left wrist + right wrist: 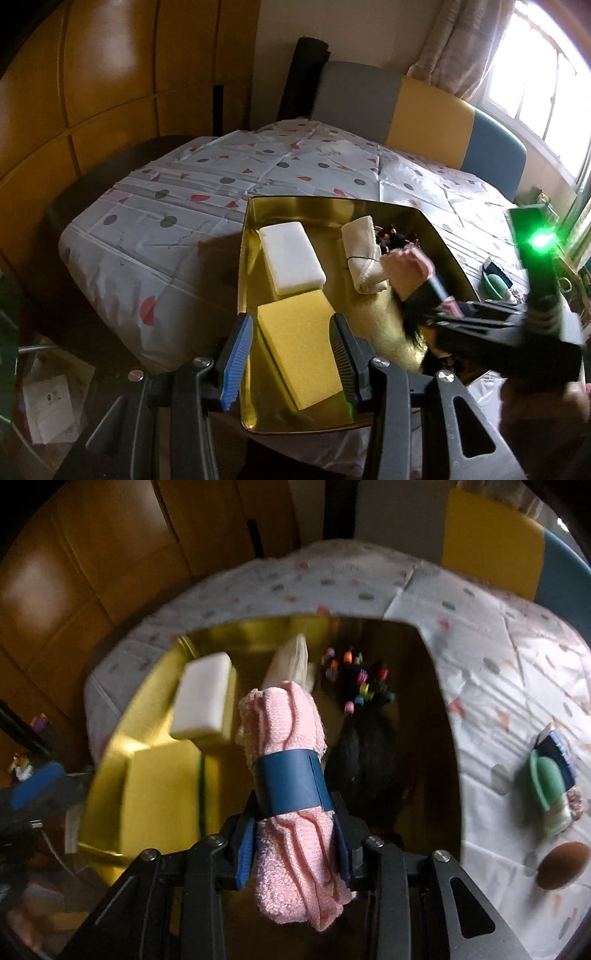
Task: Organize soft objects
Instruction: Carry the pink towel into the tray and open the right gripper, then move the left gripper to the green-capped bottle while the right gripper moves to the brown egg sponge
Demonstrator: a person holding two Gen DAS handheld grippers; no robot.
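A gold tray on the table holds a white sponge, a yellow sponge, a rolled white towel and a black wig with coloured ties. My left gripper hovers open at the tray's near left edge. The yellow sponge lies below it, framed by its fingers. My right gripper is over the tray's middle. It is shut on a rolled pink towel with a blue band.
A patterned cloth covers the table. A green-capped bottle, a blue item and a brown oval object lie right of the tray. A grey, yellow and blue chair back stands behind the table. Papers lie on the floor at left.
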